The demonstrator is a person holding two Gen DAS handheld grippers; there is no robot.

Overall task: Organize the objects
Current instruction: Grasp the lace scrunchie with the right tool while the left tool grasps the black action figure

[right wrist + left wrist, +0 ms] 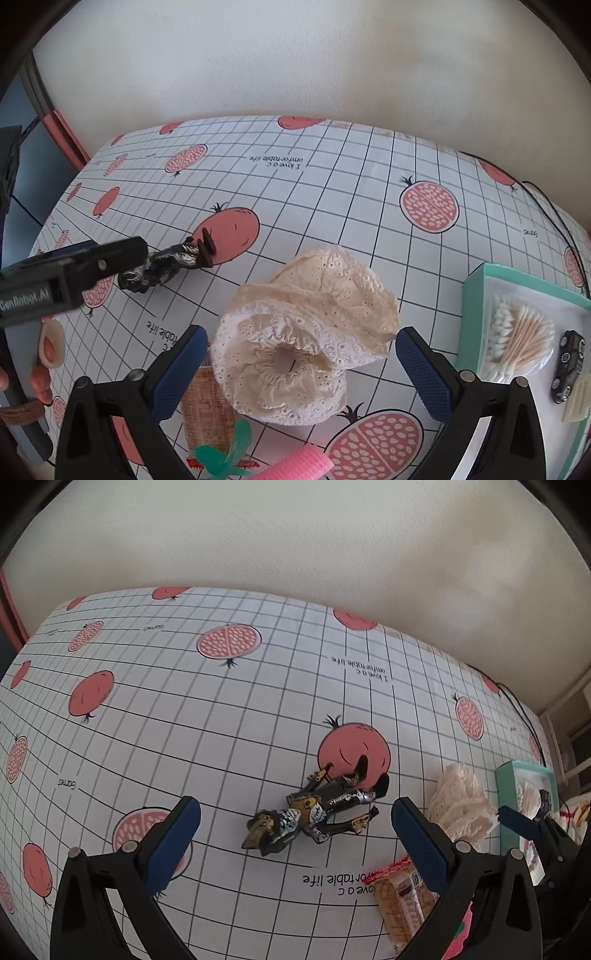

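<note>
Nearest the right wrist camera, the right gripper (299, 360) stands with its blue, cross-hatched pads wide apart, straddling a cream lace cloth (306, 343) bunched into a soft ruffled ring on the surface (332, 177). A crinkly snack packet (207, 410) lies flat just beside the cloth, partly under the left pad. To the right, a shallow teal box (476, 295) holds a bag of cotton swabs (517, 341) and a small black toy car (569, 363).

The left gripper (295, 843) also hangs with fingers spread, holding nothing, and a glossy black, silver and gold action figure (317, 812) lies on its side between them, a little farther out.

Beyond it the gridded, pomegranate-printed covering runs bare and smooth to the far edge, where a plain pale wall (295, 535) rises.
</note>
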